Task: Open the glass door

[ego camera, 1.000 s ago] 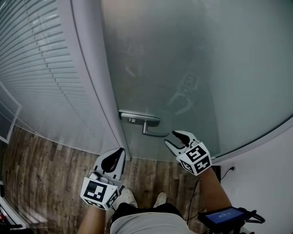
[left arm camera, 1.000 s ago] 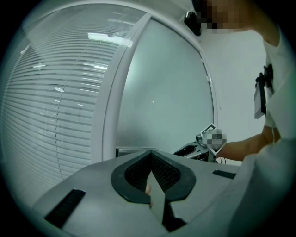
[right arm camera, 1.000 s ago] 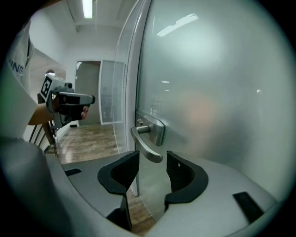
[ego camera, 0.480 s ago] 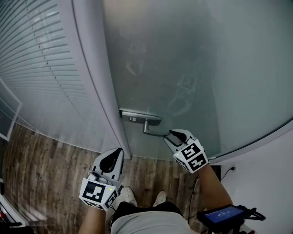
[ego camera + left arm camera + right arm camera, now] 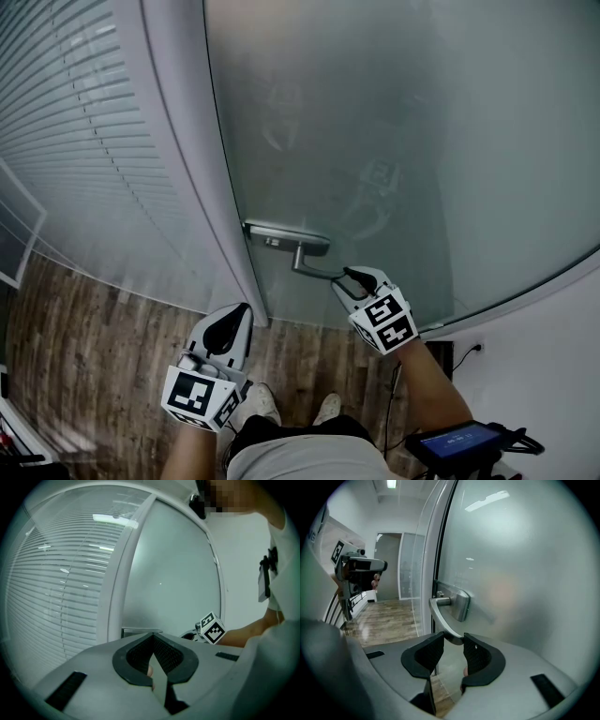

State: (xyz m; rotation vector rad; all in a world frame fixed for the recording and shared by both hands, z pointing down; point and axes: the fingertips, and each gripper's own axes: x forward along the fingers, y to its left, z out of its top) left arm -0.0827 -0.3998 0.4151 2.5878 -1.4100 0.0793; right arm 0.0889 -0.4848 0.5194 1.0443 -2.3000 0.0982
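Note:
The frosted glass door stands closed, with a metal lever handle on a plate near its left edge. My right gripper is at the lever's free end. In the right gripper view the lever curves down between the two black pads of my right gripper. The jaws are closing, and both pad tips touch the lever's end. My left gripper hangs lower left, apart from the door. Its jaws meet at the tip of the left gripper with nothing between them.
A white door frame runs beside the door. Left of it is a glass wall with slatted blinds. Wood floor lies below, with the person's shoes on it. A device with a screen is at the lower right.
My right gripper has moved up and left to the lever's end, and its jaws have narrowed around it. The left gripper has stayed where it was.

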